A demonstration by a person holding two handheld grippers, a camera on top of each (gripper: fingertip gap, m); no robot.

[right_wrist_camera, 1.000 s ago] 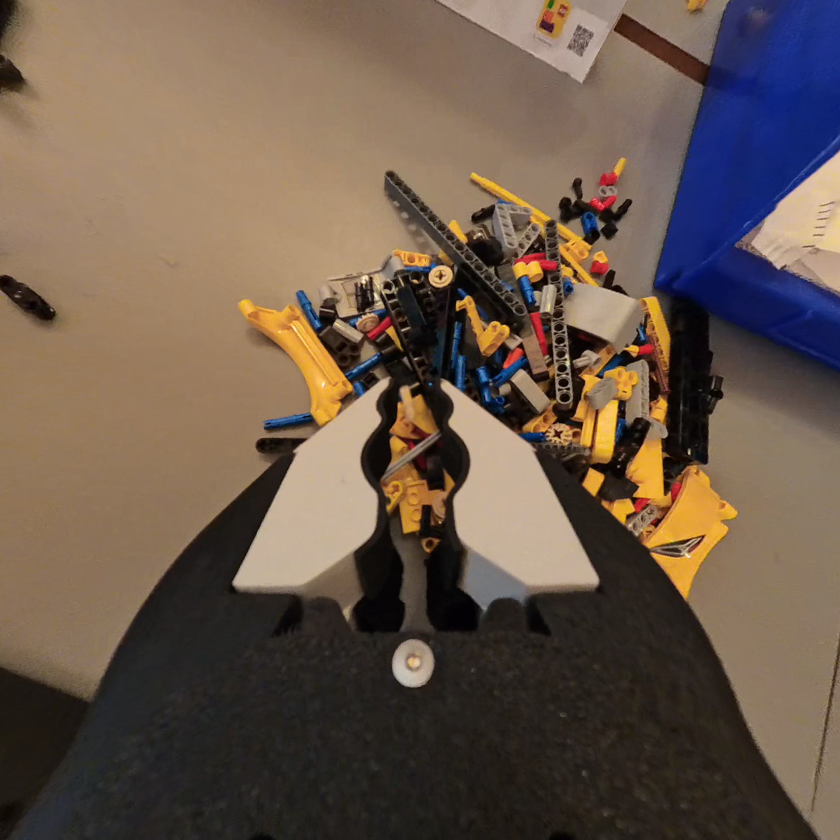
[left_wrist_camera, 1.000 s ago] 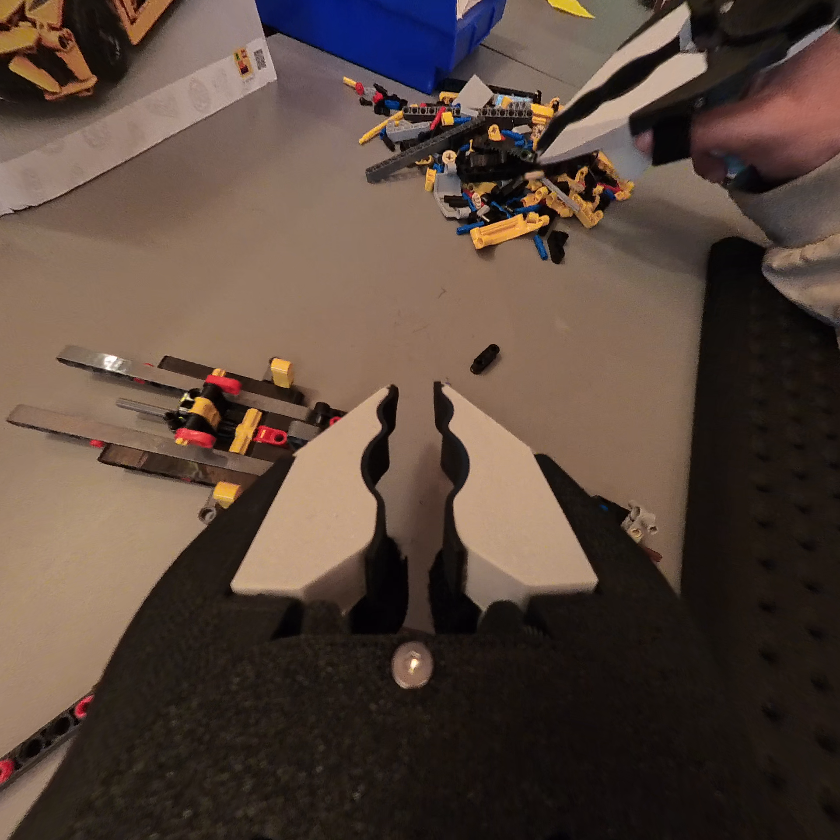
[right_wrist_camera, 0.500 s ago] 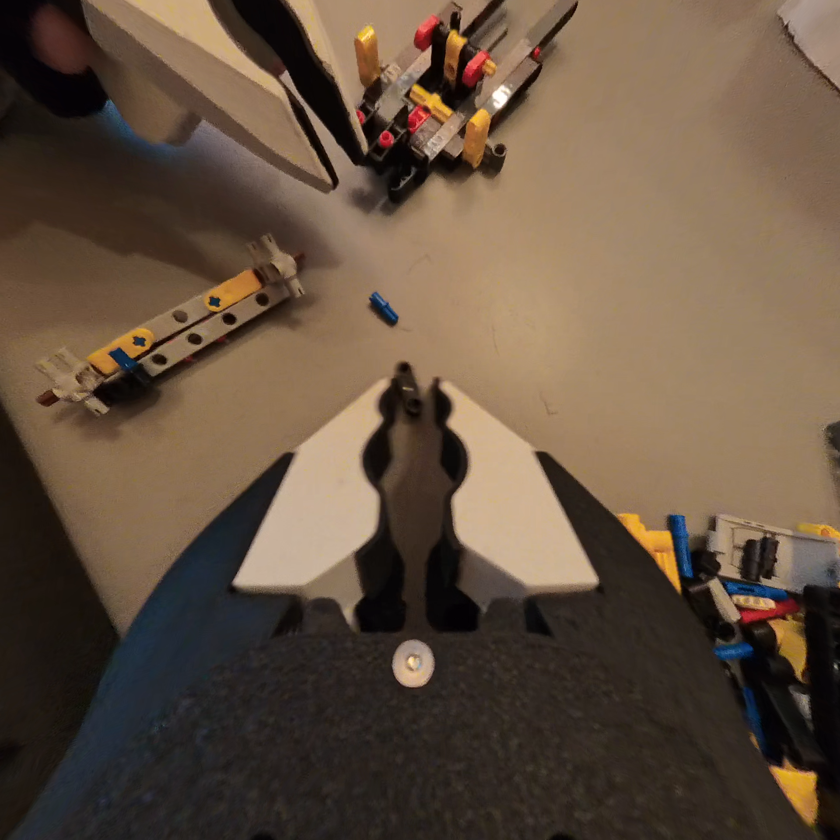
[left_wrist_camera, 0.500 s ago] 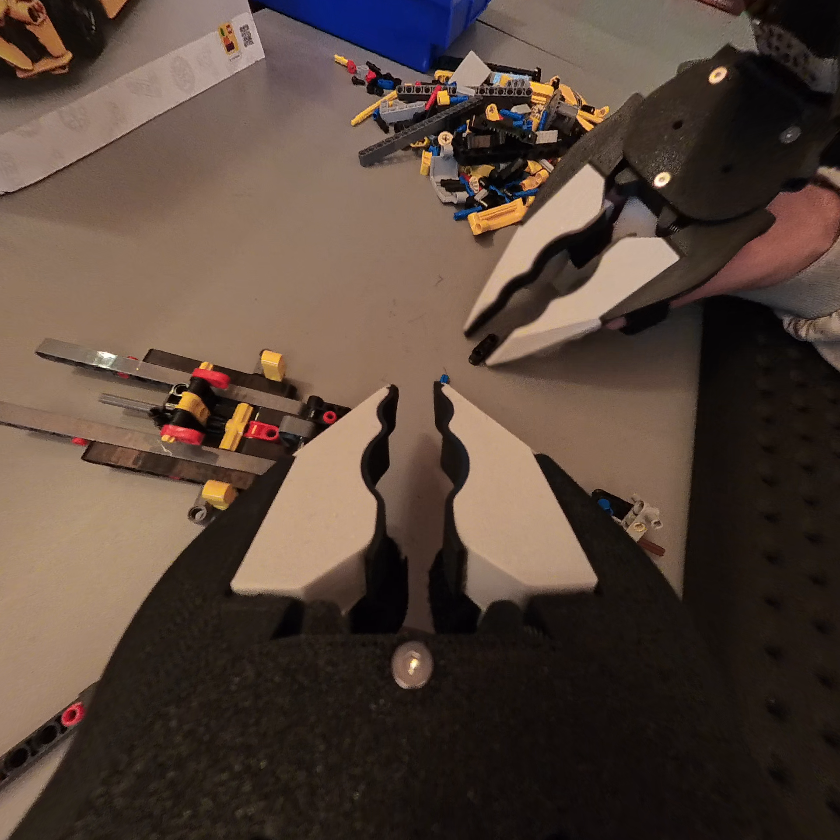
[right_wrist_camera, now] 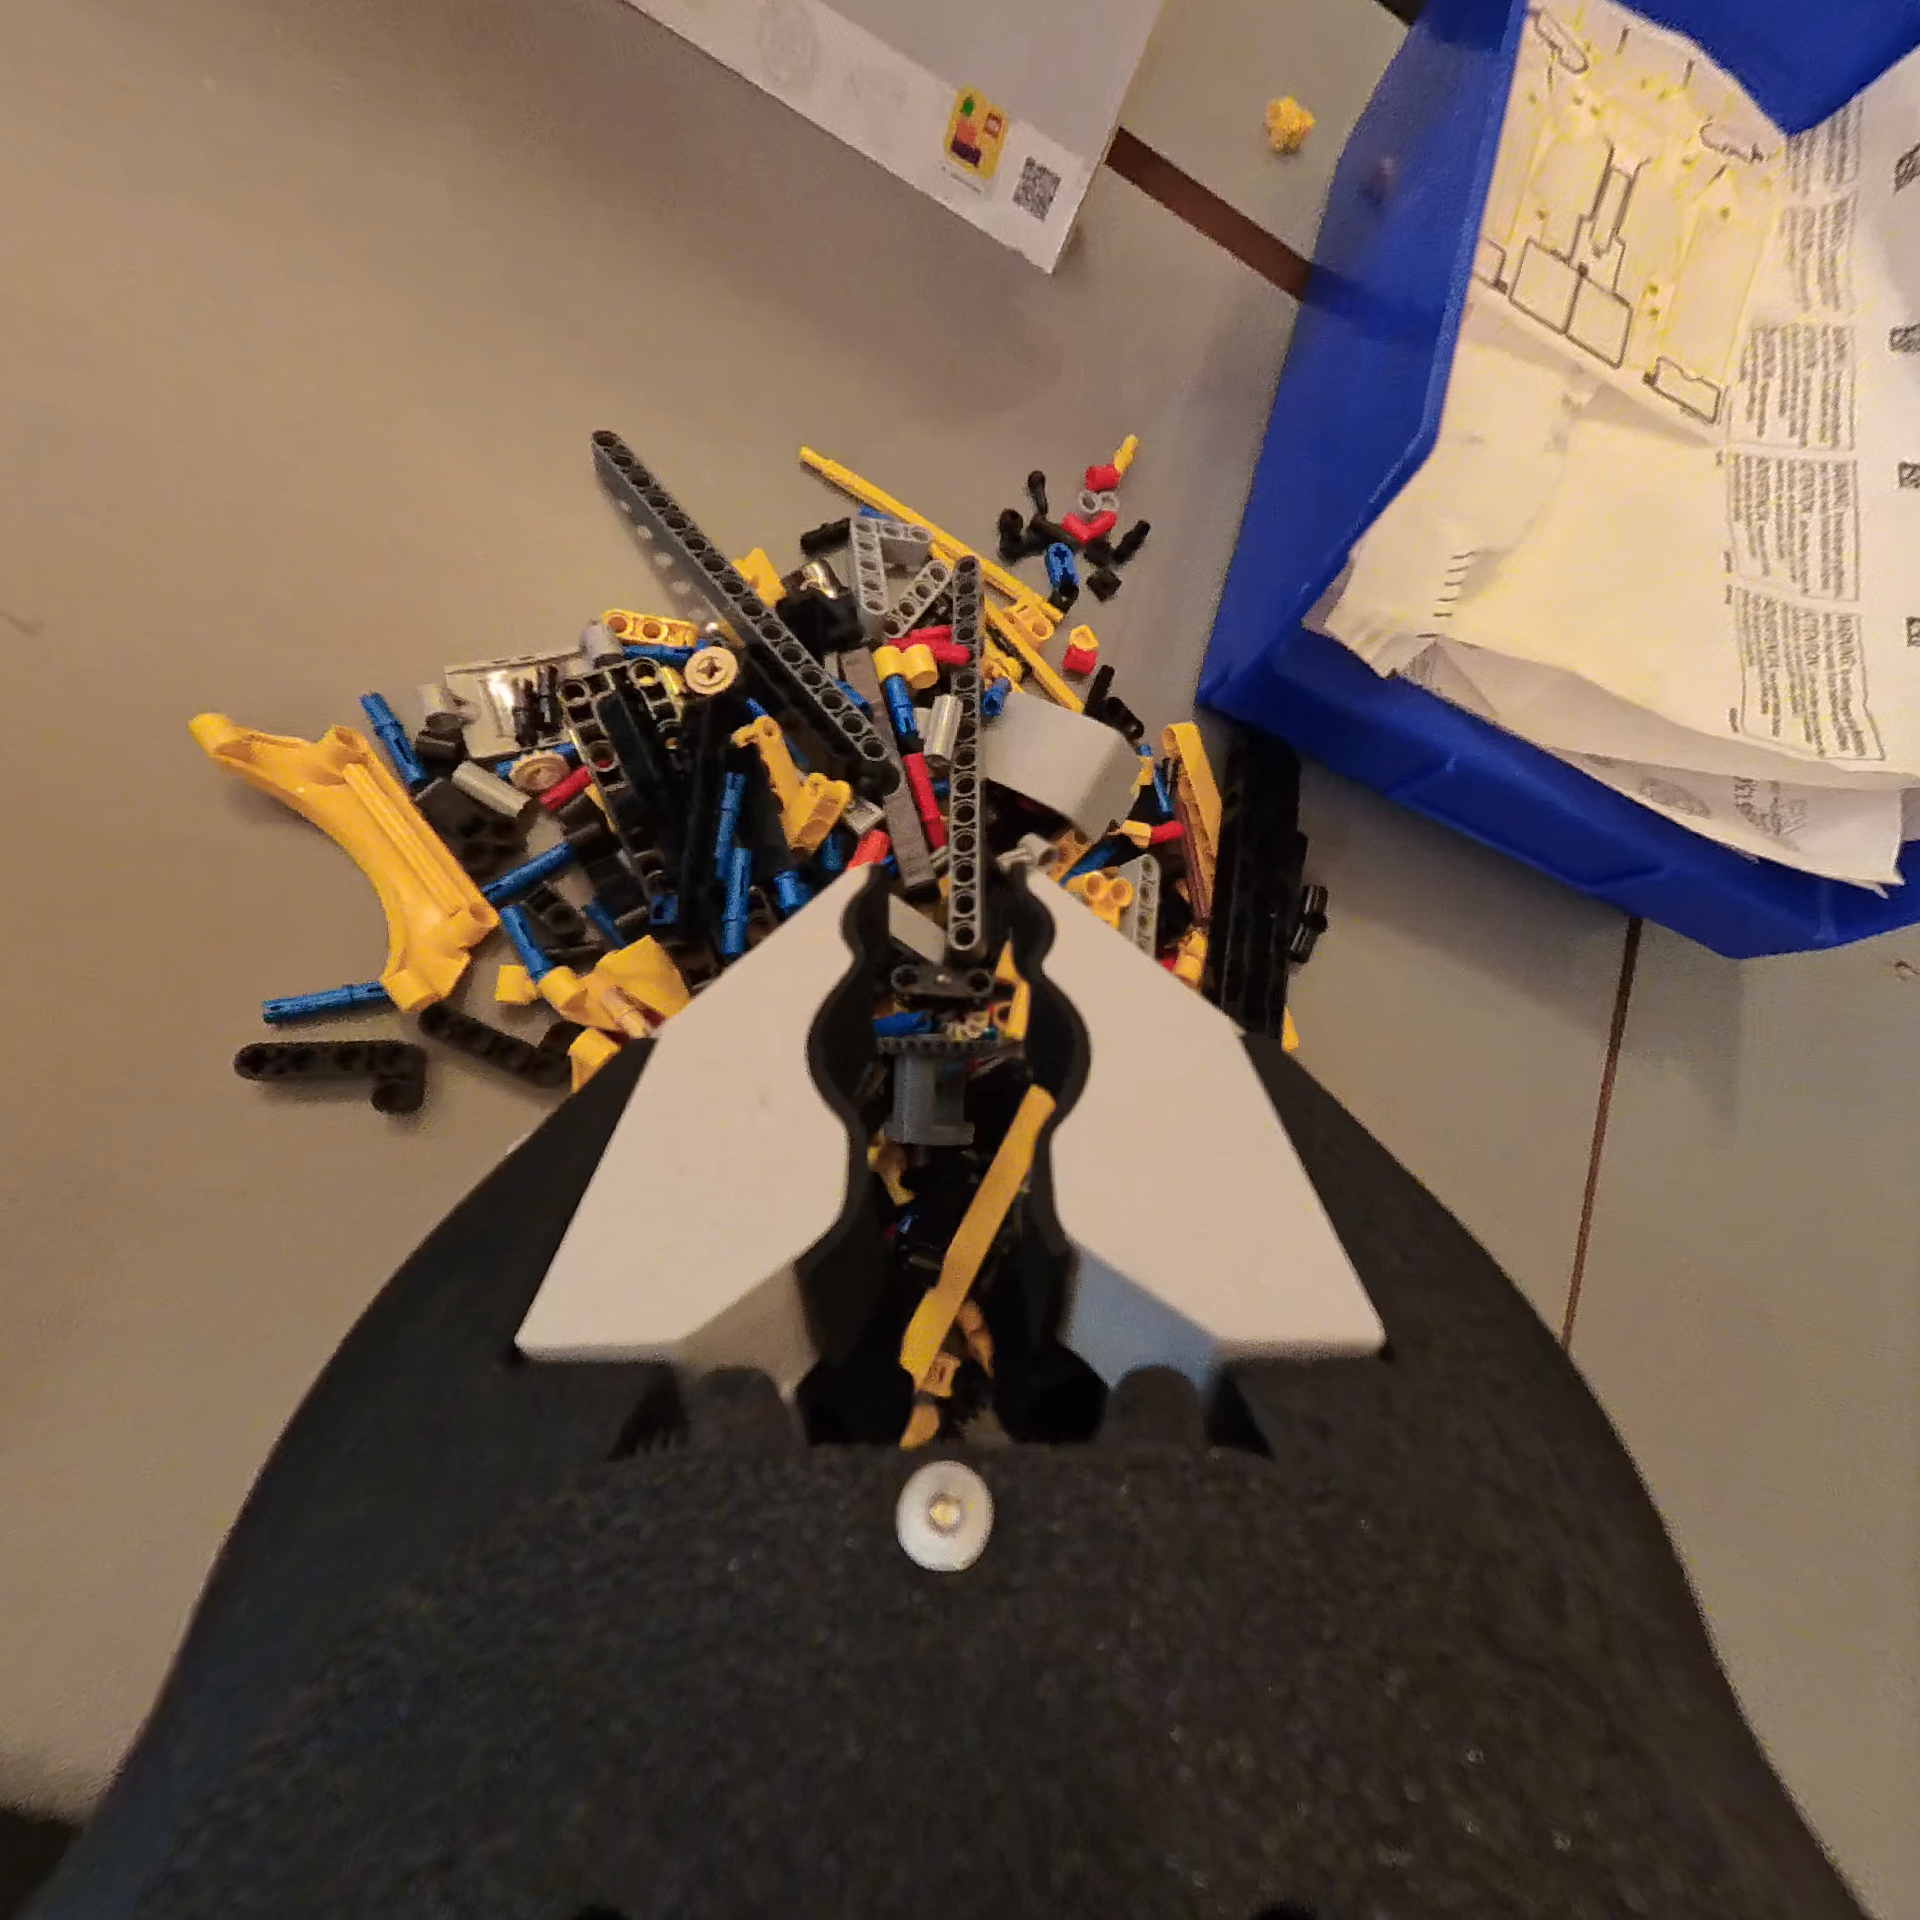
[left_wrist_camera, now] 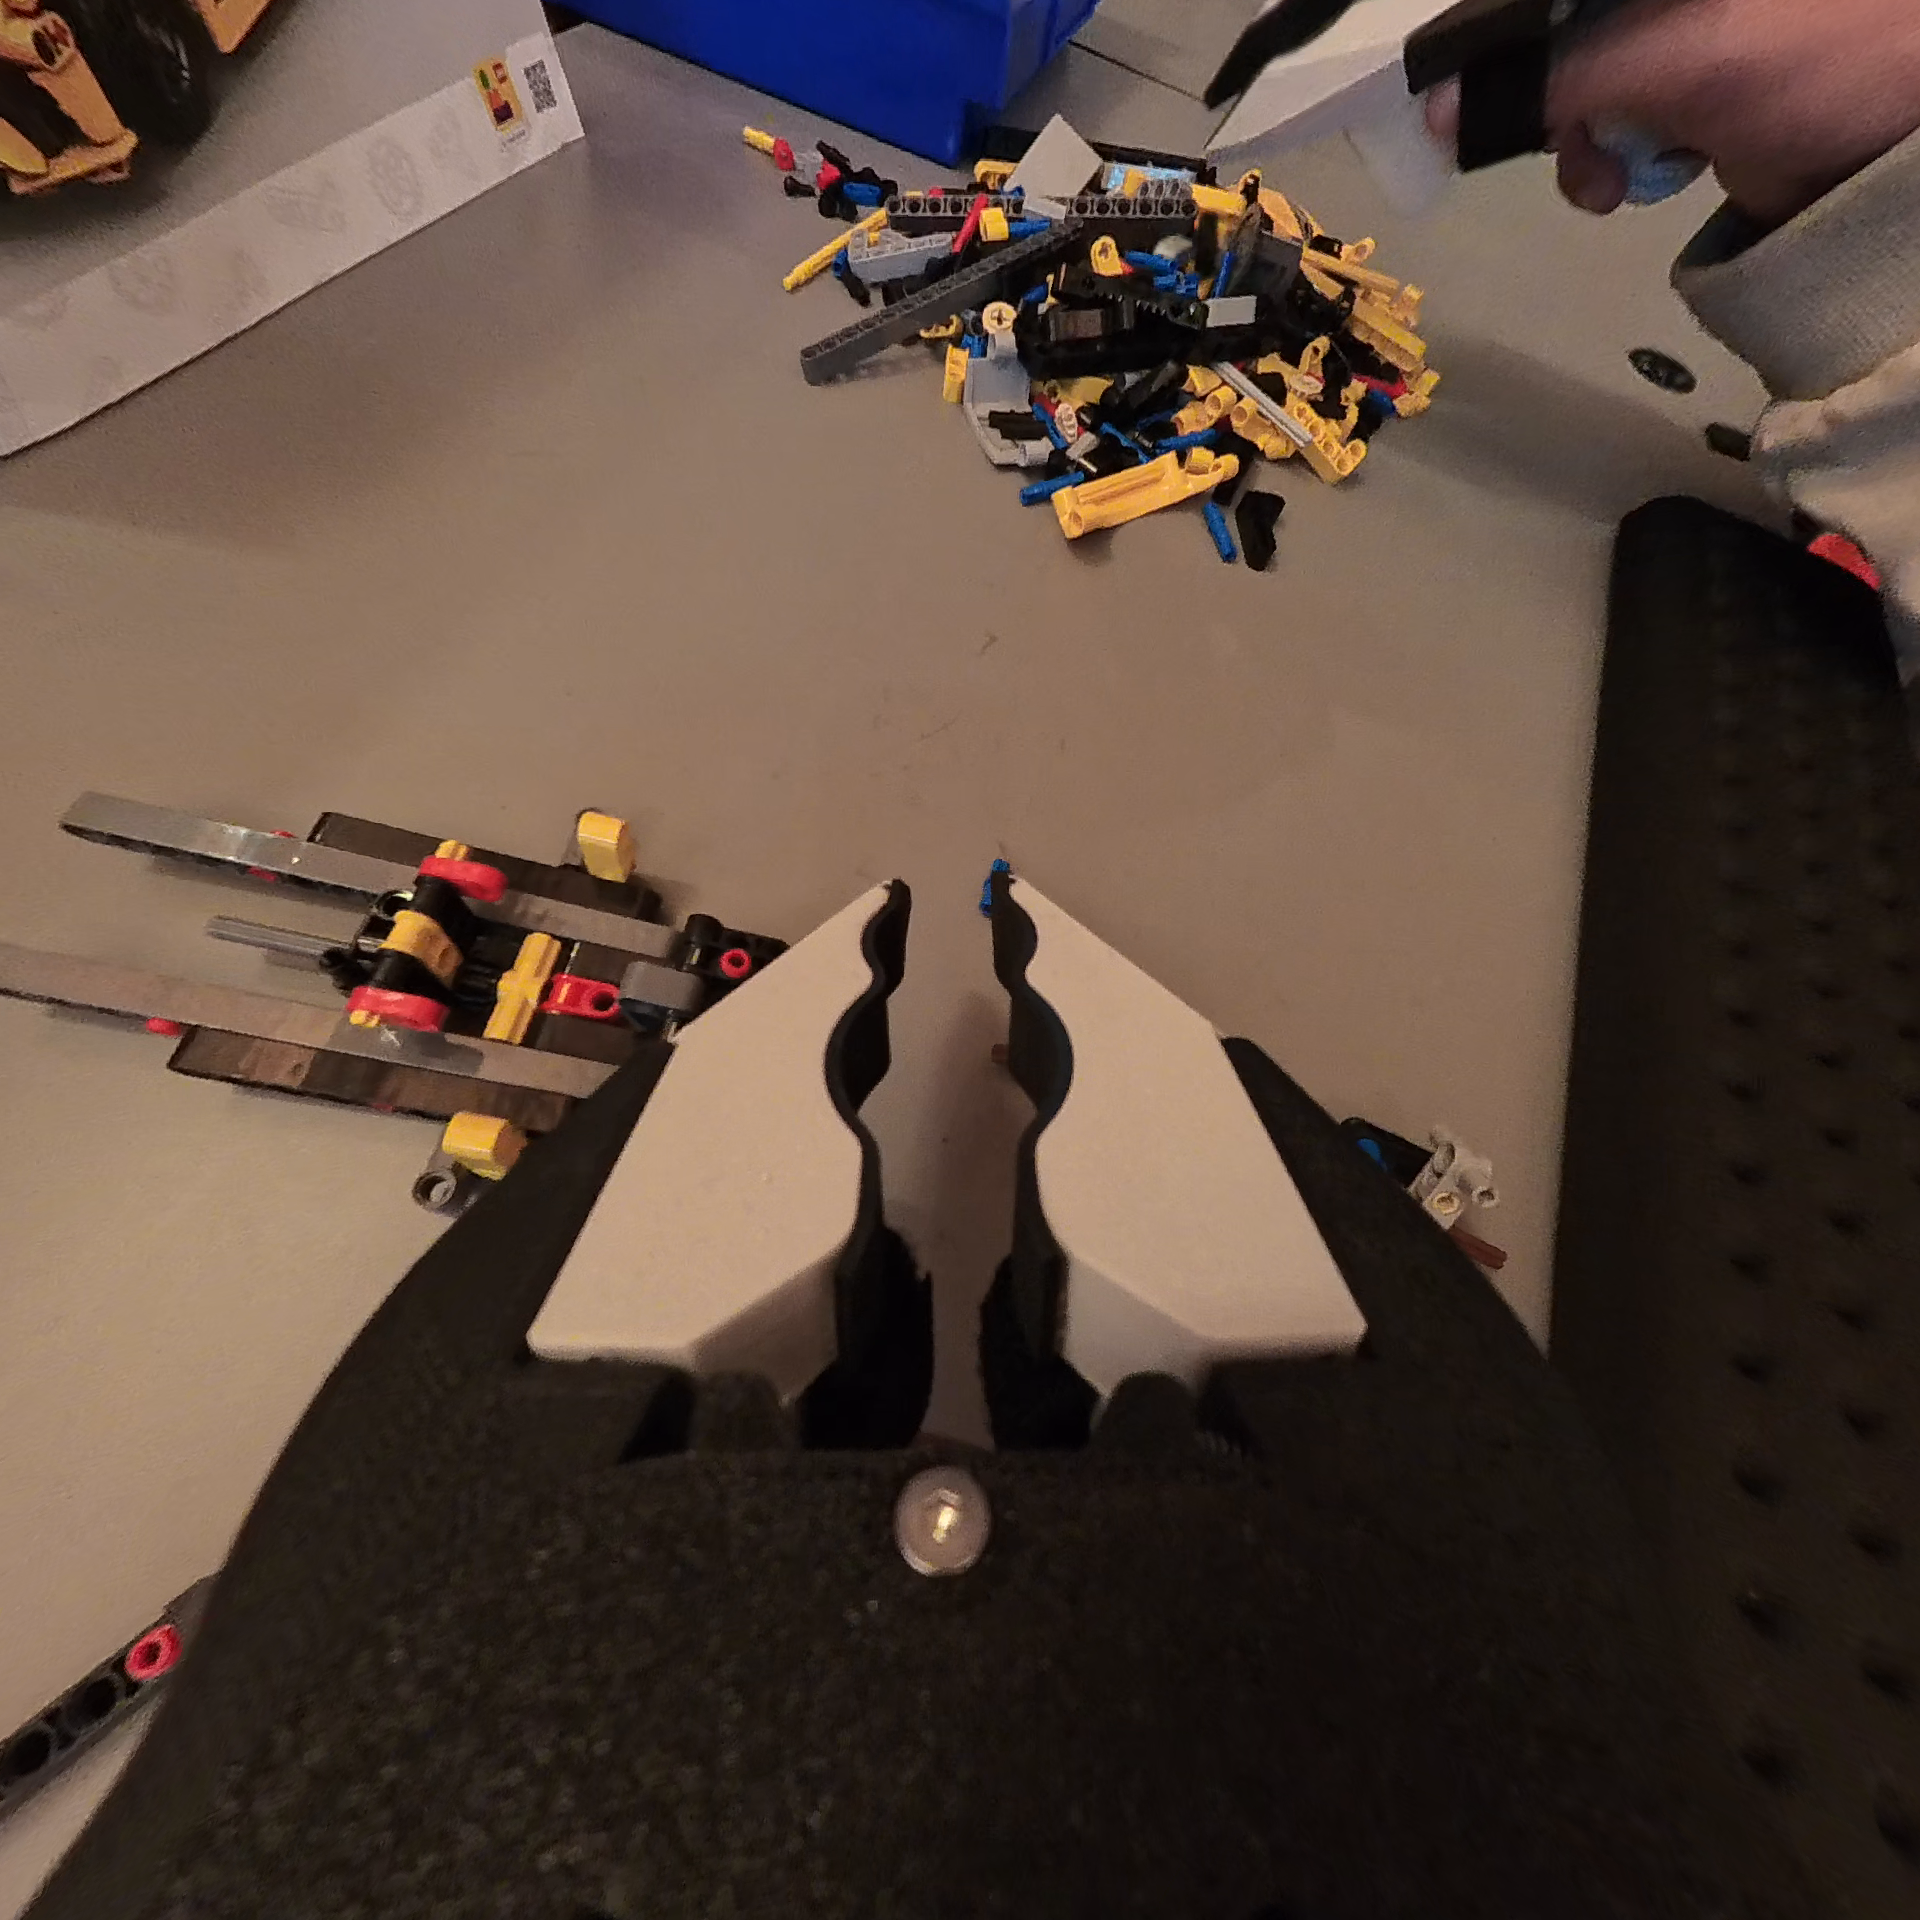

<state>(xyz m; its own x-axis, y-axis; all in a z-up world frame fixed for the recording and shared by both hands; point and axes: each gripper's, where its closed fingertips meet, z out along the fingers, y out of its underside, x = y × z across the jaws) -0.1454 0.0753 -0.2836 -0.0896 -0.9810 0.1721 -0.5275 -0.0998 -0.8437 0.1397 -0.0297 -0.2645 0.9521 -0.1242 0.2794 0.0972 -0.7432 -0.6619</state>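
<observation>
**A:** Where is the left gripper [left_wrist_camera: 945,883]?

**B:** It hangs low over the grey table [left_wrist_camera: 623,571] with its jaws spread and nothing between them. A small blue pin [left_wrist_camera: 994,885] lies just off its right fingertip, but I cannot tell whether they touch. The nearest big thing is a half-built frame [left_wrist_camera: 416,966] of long grey and black beams with red and yellow connectors. It sits at nine o'clock from the tips, just beside the left finger.

**A:** Anything on the other side?

**B:** A small grey and white piece [left_wrist_camera: 1449,1184] pokes out from behind the gripper body at four o'clock. Past it is a black dimpled mat [left_wrist_camera: 1756,935]. A black beam with a red pin [left_wrist_camera: 83,1714] lies at eight o'clock by the frame edge.

**A:** And the right gripper [right_wrist_camera: 951,883]?

**B:** Its jaws are parted too and pinch nothing. It hovers above the pile of loose pieces [right_wrist_camera: 779,748], which are yellow, black, blue, red and grey. In the left wrist view that pile [left_wrist_camera: 1122,322] lies at one o'clock, well apart from the left gripper. A hand [left_wrist_camera: 1683,94] carries the right gripper above the pile's far edge.

**A:** Any containers?

**B:** One, a blue bin [right_wrist_camera: 1351,468], at two o'clock from the right gripper's tips and just beside the pile. It holds crumpled printed sheets [right_wrist_camera: 1662,416], and I see no pieces in the part that shows. A flat printed sheet [right_wrist_camera: 914,114] lies on the table at twelve o'clock. In the left view, a yellow and black model [left_wrist_camera: 62,114] stands at ten o'clock.
</observation>
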